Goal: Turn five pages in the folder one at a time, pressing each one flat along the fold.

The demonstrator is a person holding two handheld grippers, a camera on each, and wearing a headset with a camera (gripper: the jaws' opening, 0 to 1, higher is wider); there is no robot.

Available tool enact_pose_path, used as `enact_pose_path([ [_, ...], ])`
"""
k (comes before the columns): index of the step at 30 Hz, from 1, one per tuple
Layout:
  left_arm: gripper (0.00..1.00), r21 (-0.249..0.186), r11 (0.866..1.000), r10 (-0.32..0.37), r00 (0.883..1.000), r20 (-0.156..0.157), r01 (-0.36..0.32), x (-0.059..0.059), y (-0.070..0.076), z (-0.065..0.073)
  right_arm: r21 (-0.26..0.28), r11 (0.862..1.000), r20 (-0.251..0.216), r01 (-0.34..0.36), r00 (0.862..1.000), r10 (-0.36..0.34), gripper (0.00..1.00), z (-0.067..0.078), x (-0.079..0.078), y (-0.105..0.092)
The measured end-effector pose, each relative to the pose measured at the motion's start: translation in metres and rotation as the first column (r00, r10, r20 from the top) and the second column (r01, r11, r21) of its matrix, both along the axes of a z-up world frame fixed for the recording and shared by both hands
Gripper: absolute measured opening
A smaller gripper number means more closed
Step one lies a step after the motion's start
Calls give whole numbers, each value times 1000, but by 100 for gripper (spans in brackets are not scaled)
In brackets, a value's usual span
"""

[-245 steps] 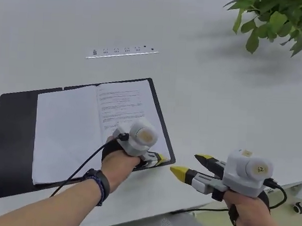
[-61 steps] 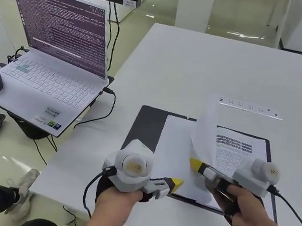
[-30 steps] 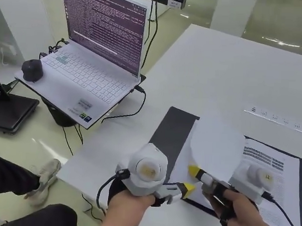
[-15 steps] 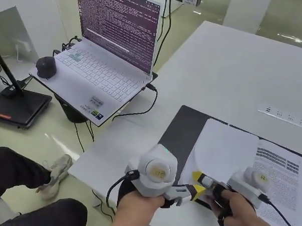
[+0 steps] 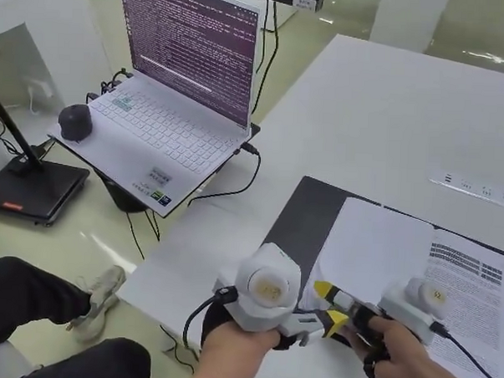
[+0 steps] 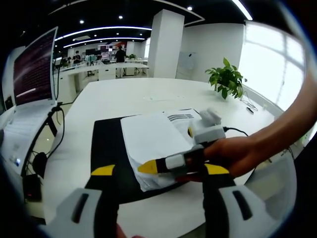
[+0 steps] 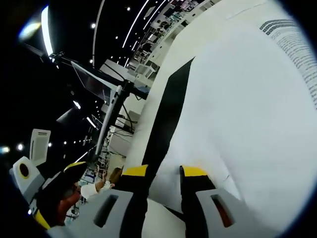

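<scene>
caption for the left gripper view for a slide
Left gripper, jaws open, faces the folder; right gripper points its tip at the near edge of the page.

A: Left gripper [image 5: 333,322], pose?
B: Lower centre of the head view, held in the left hand [image 5: 232,349], pointing right. Jaws wide apart in its own view.
A: Right gripper [image 5: 324,290]?
B: Lower right, held in the right hand [image 5: 395,350], pointing left, tip just above the left's. Jaws close together with a narrow gap. The forearm [image 6: 282,134] enters the left gripper view from the right.
</scene>
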State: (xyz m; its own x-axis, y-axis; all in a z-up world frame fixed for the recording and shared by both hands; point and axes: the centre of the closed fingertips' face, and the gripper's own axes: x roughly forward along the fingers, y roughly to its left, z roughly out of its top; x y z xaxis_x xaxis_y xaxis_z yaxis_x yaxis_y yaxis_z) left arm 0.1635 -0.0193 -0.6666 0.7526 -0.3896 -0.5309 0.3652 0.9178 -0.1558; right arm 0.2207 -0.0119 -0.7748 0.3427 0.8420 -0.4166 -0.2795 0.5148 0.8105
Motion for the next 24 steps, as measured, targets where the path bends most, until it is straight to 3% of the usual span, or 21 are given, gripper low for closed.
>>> enact_pose_path([
  [7, 68, 2, 1000, -11, 1000, 0, 11, 0, -14, -1, 81, 996, 34, -36, 999, 33, 44, 20, -12, 1],
  [12, 68, 4, 1000, -11, 1000, 1, 11, 1, -14, -2, 109, 992, 56, -55, 997, 49, 47, 26, -18, -10],
  [14, 67, -1, 1000, -1, 1000, 3, 1, 3, -14, -1, 120, 991, 86, -64, 995, 54, 47, 33, -22, -16],
  [17, 65, -2, 1000, 8, 1000, 6, -8, 5, -13, -2, 89, 993, 133, -78, 989, 66, 45, 36, -28, -29],
  [19, 65, -12, 1000, 15, 1000, 6, -14, 7, -12, -2, 70, 995, 140, -73, 988, 63, 44, 34, -29, -42],
  [24, 61, -2, 1000, 16, 1000, 3, -16, 10, -8, -8, 40, 999, 158, -3, 987, -3, 39, 34, -24, -77],
])
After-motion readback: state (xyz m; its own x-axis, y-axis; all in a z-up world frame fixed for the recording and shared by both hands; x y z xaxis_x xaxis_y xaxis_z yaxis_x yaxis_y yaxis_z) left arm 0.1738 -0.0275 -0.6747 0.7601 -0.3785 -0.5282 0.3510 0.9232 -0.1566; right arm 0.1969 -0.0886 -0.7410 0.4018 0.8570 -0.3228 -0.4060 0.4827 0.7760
